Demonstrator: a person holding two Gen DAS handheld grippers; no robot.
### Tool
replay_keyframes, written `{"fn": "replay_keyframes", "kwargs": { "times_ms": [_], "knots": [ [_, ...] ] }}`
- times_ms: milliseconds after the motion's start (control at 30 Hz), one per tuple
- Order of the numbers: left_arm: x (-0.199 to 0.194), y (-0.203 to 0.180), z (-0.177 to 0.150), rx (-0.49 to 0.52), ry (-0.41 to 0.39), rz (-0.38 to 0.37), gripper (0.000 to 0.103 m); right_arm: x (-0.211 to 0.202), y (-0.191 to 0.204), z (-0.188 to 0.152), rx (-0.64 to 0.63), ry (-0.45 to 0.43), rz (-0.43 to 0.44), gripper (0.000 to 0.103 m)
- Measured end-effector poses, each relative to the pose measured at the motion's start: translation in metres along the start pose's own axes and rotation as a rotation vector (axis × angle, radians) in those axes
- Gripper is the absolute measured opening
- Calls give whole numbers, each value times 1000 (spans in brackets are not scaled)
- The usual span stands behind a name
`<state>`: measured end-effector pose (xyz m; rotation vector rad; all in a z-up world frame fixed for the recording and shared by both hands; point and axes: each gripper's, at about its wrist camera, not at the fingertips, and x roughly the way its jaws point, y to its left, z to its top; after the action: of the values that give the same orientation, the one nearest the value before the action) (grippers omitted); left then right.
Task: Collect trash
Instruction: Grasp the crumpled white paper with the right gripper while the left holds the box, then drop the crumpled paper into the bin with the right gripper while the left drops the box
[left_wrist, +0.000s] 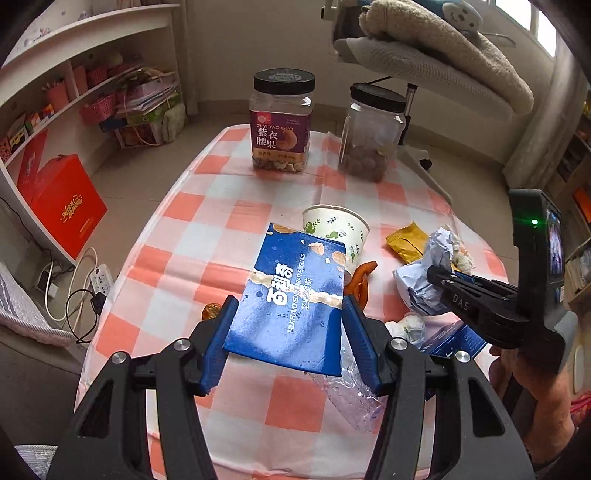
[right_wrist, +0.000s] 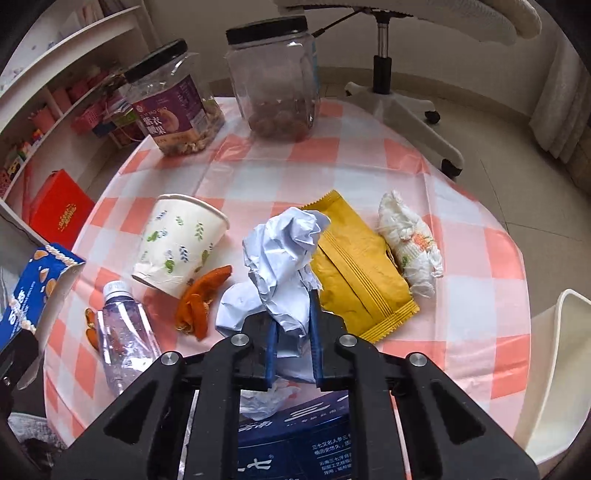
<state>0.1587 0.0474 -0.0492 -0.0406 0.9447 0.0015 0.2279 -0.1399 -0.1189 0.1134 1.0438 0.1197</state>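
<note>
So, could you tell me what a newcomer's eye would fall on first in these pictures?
Probably the blue biscuit box, clamped in the left gripper above the pink checked tablecloth. Next, the crumpled white paper pinched in the right gripper, mid-table, between the tipped paper cup and the yellow wrapper.

The biscuit box (left_wrist: 291, 295) is glossy printed cardboard, and the ball of paper (right_wrist: 284, 258) is matt, pale and heavily creased. The tablecloth (right_wrist: 369, 162) looks like smooth, slightly shiny plastic sheet, while the bottle (right_wrist: 123, 336) and both jars (right_wrist: 277, 81) are clear plastic, the jars with matt black lids. The yellow wrapper (right_wrist: 354, 269) is smooth foil-like film, the cup (right_wrist: 181, 240) printed paper.
</note>
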Motion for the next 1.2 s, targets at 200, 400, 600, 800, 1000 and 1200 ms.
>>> {"fn": "replay_keyframes", "kwargs": {
  "times_ms": [200,400,600,800,1000,1200],
  "knots": [
    [-17,8,8,-55,-71,-10,57,-48,12,1,-11,-106,42,13],
    [-32,5,14,-71,-129,-8,57,-83,10,-2,-25,-186,40,13],
    [-34,-8,14,-53,-143,-17,57,-102,4,-12,-42,-236,-6,13],
    [-36,-29,11,-12,-152,-33,57,-118,-10,-20,-43,-266,-36,13],
    [-36,-55,8,32,-156,-56,57,-131,-32,-26,-18,-288,-79,13],
    [-36,-81,4,73,-157,-84,57,-145,-64,-29,43,-313,-135,13]
  ]
}}
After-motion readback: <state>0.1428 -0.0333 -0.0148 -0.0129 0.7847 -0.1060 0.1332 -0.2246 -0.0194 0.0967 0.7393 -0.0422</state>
